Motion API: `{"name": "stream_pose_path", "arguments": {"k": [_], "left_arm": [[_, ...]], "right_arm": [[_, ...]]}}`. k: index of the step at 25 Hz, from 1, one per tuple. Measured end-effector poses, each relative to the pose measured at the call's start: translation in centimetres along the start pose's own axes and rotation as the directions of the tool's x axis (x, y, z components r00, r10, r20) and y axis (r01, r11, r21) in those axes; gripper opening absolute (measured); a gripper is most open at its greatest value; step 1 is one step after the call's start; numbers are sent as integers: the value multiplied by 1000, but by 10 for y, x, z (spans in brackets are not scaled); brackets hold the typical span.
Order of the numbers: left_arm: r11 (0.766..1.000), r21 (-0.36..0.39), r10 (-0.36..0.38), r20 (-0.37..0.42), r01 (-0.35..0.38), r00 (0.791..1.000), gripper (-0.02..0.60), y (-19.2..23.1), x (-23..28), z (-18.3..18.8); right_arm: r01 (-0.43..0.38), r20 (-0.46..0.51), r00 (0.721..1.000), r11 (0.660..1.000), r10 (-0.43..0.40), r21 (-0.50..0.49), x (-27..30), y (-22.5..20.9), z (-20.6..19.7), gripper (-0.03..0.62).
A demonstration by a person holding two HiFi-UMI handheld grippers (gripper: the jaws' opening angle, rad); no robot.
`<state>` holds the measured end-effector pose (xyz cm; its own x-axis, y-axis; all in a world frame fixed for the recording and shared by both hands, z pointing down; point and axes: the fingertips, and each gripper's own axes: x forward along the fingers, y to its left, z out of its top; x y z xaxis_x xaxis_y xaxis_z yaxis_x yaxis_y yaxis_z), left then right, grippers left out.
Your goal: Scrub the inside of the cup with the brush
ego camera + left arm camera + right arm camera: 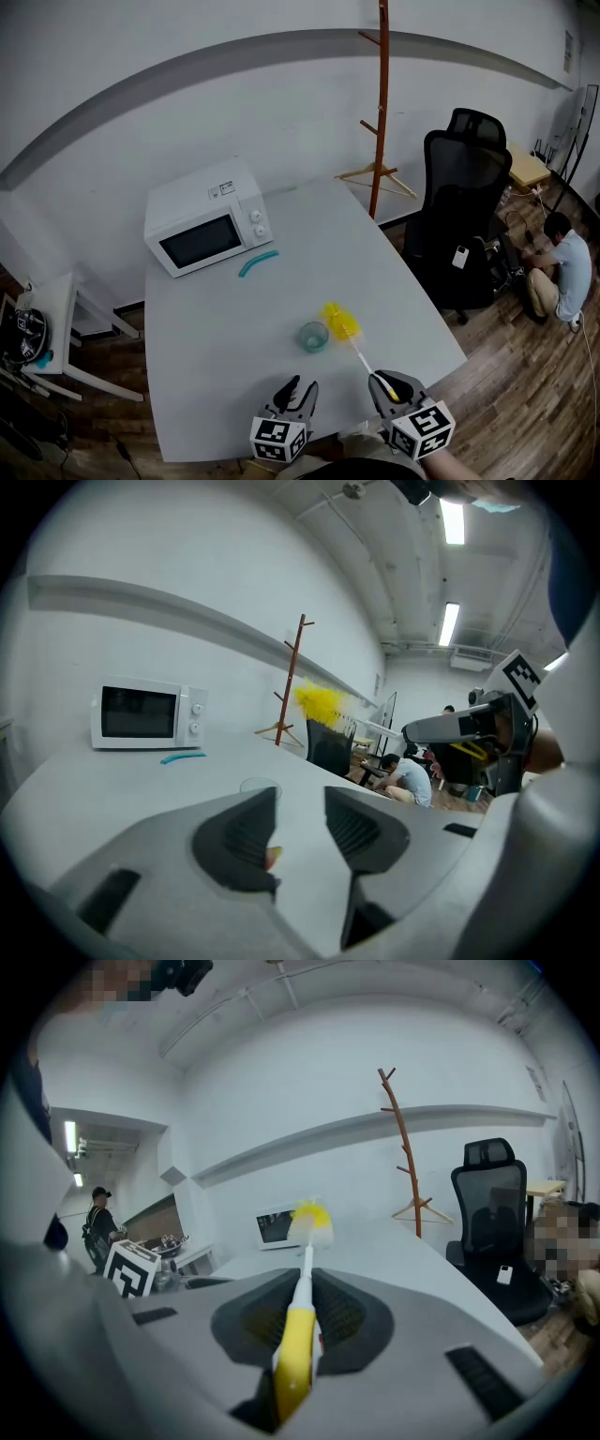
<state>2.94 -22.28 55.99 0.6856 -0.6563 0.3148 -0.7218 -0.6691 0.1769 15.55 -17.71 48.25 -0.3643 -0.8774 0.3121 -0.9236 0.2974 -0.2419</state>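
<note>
While between right tongs, brush beside cup.

A microwave is placed on the far left part of a table, and a curved strip is laid on the tabletop just near and right of it. A cup is stood around the table's middle, towards the near edge. At that edge the left gripper is found on the left and the right gripper on the right. A brush is lodged between the right gripper's jaws, with its head just right of the cup. A coat stand is placed beyond the far right corner. An office chair is set right of the table, with a person on the floor further right. A side table is set to the left.
</note>
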Motion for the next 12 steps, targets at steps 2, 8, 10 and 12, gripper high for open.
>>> {"name": "stream_pose_path", "arguments": {"k": [2, 8, 10, 12], "left_arm": [[1000, 10, 25, -6, -25, 1000, 236, 2, 13, -5], [994, 17, 108, -67, -107, 992, 309, 17, 53, -31], [991, 14, 133, -85, -132, 987, 323, 25, 69, -37], [987, 12, 158, -96, -157, 983, 334, 33, 86, -42]], "right_arm": [[-21, -11, 1000, 1000, 21, -1, 4, -9, 3, 48], [-72, -49, 996, 997, 72, -2, 19, -32, 4, 48], [-84, -62, 995, 996, 84, -2, 21, -39, 5, 48], [-92, -77, 993, 996, 92, 2, 23, -47, 4, 48]]}}
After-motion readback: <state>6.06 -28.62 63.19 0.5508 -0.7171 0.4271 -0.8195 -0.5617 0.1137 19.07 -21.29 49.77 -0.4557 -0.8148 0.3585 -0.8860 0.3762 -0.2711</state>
